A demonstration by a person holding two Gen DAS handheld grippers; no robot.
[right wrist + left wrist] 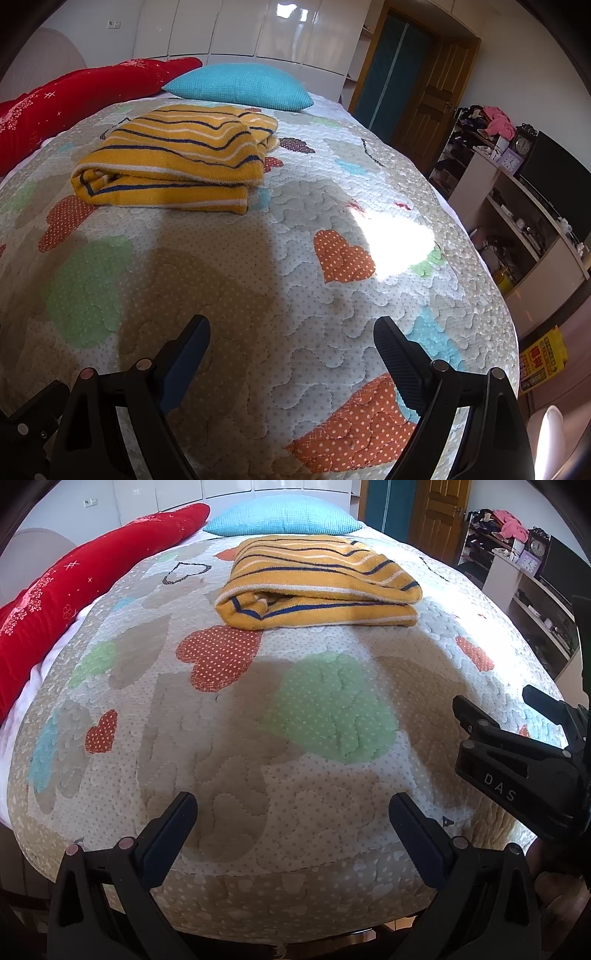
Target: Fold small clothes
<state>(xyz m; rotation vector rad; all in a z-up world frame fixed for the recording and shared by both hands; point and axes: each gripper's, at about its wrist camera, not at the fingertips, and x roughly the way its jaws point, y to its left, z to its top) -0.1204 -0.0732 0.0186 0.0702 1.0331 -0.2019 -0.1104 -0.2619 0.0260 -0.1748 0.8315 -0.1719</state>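
The yellow striped garment lies folded in a thick bundle on the quilted heart-patterned bedspread, well ahead of both tongs and touched by neither. Beyond it sit a blue pillow and a red cushion. The left gripper and right gripper hover over the near bedspread, jaws spread wide and empty.

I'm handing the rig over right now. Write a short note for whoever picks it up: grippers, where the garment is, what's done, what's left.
Left gripper: open, empty, hovering over the near part of the quilt.
Right gripper: open, empty, beside it.
Yellow striped garment: lies folded in a compact stack mid-bed, in front of the blue pillow; neither gripper touches it.
Done: this piece looks folded.
Left: no other unfolded clothes visible on the bed; check for more.
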